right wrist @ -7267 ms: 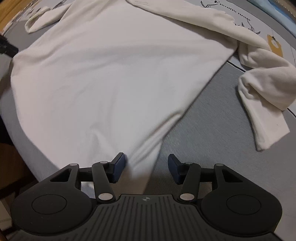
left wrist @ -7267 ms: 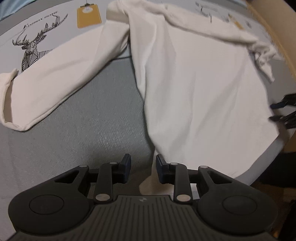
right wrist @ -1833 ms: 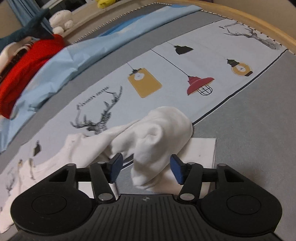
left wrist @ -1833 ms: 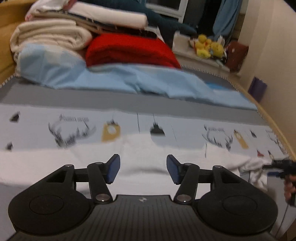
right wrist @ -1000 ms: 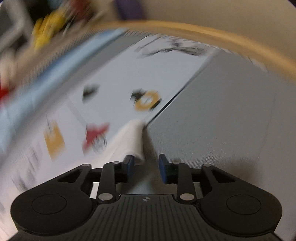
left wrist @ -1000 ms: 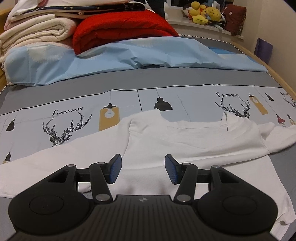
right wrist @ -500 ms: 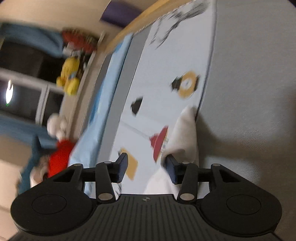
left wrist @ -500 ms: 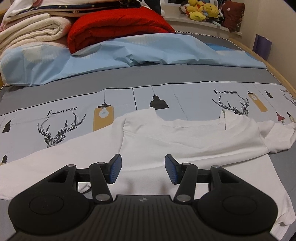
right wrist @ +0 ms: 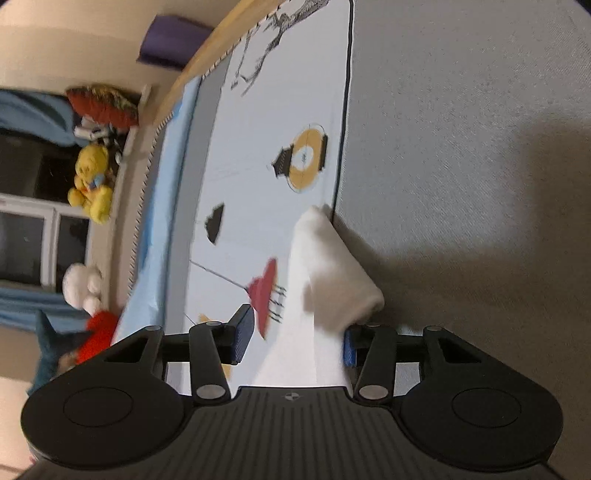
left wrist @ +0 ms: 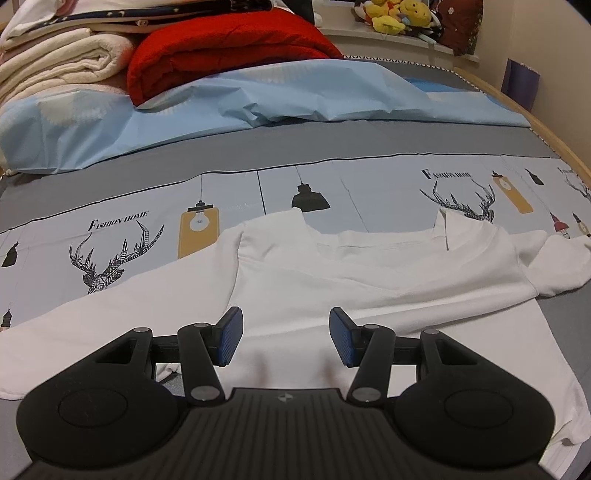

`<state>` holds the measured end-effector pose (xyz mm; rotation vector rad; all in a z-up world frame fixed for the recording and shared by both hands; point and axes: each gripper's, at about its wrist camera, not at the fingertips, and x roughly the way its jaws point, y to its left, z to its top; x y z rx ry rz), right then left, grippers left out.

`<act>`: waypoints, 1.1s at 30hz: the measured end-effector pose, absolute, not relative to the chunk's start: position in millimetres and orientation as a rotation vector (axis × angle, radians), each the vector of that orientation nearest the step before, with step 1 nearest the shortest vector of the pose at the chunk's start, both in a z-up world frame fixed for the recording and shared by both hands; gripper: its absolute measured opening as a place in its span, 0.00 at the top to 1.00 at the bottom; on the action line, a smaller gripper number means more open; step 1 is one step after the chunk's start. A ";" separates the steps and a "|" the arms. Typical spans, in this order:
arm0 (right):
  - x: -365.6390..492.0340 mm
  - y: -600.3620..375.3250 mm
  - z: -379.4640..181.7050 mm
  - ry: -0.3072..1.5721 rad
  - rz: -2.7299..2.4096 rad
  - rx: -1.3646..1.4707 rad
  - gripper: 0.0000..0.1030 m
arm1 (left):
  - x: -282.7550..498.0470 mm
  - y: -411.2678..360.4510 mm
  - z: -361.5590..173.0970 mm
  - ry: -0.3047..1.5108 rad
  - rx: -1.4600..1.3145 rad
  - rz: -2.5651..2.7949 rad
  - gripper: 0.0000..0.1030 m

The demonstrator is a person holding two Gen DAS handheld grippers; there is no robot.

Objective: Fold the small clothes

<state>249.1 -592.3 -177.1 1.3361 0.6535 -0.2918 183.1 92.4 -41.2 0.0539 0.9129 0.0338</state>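
A white long-sleeved shirt lies spread on the bed, its lower part folded up over the chest. Its left sleeve stretches out to the left; its right sleeve lies bunched at the right. My left gripper is open and empty, low over the shirt's body. In the right wrist view, rolled on its side, my right gripper is open with the white sleeve end lying between its fingers, resting against the right pad.
The bed has a grey sheet with a pale printed band of deer and lamps. A light blue cover, a red blanket and folded cream blankets are at the head. Plush toys sit on a ledge behind.
My right gripper has opened wider and rolled sideways along the sleeve end. My left gripper has stayed open and drifted slightly over the shirt.
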 end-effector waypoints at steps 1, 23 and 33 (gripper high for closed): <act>252.0 -593.2 -176.1 0.627 -0.277 1.340 0.52 | 183.3 92.9 -41.9 0.915 0.055 0.035 0.44; 228.7 -615.0 -160.2 0.613 -0.636 1.070 0.60 | 187.0 94.4 -43.4 0.920 0.057 0.034 0.44; 245.7 -575.5 -123.8 0.701 -0.534 0.809 0.82 | 175.9 115.0 -35.5 0.912 0.018 0.064 0.44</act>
